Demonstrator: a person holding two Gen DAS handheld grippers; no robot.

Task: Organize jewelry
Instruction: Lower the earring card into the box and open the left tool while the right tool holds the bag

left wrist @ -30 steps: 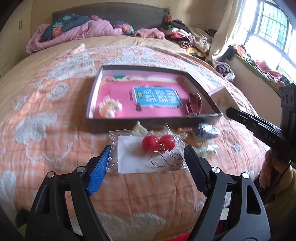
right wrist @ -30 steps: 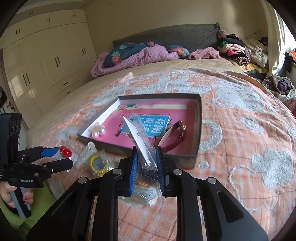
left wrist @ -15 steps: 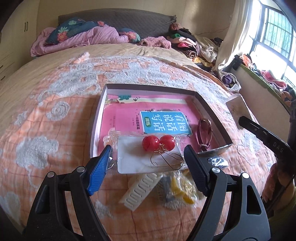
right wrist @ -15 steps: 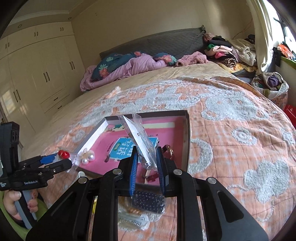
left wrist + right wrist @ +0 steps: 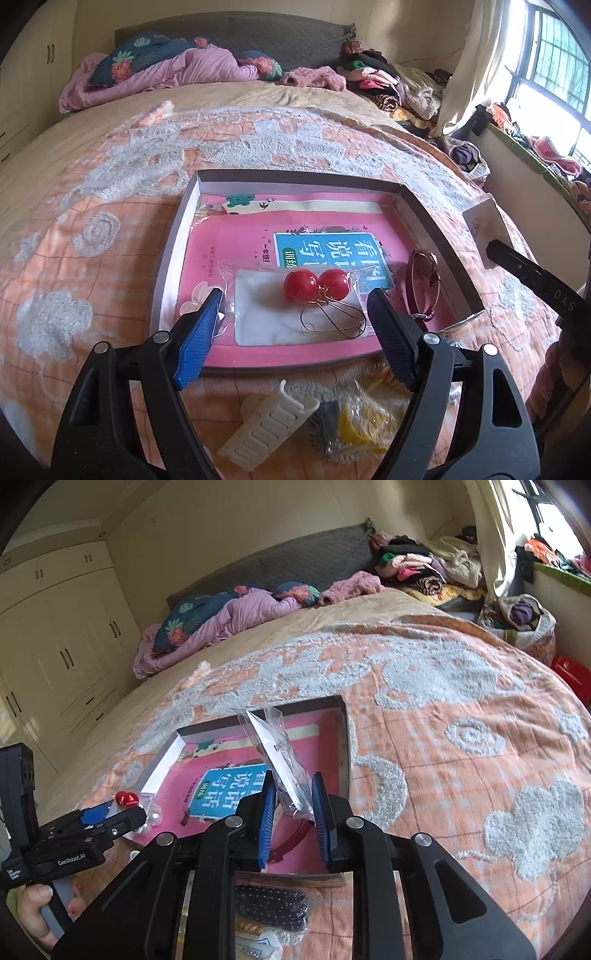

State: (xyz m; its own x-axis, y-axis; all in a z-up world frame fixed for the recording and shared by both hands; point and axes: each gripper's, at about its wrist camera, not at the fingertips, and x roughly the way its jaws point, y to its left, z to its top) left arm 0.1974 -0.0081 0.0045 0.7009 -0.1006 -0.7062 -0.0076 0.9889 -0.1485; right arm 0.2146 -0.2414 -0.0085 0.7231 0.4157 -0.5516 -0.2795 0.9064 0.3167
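My left gripper is shut on a clear bag that spans its blue pads. The bag holds a white card and two red ball earrings on gold hooks. It hangs over the near part of a shallow grey tray lined with a pink booklet. My right gripper is shut on a second clear bag with a white card, standing up over the tray's right side. That bag's jewelry is too small to tell. The left gripper shows at the lower left of the right wrist view.
A dark red bracelet and pearls lie in the tray. On the orange bedspread in front of it are a white comb clip, a bag with a yellow piece and a bag of black beads. Pillows and clothes lie at the headboard.
Both grippers have moved forward from the loose pile to above the tray, each carrying its bag. The right gripper has rolled, so its view now tilts.
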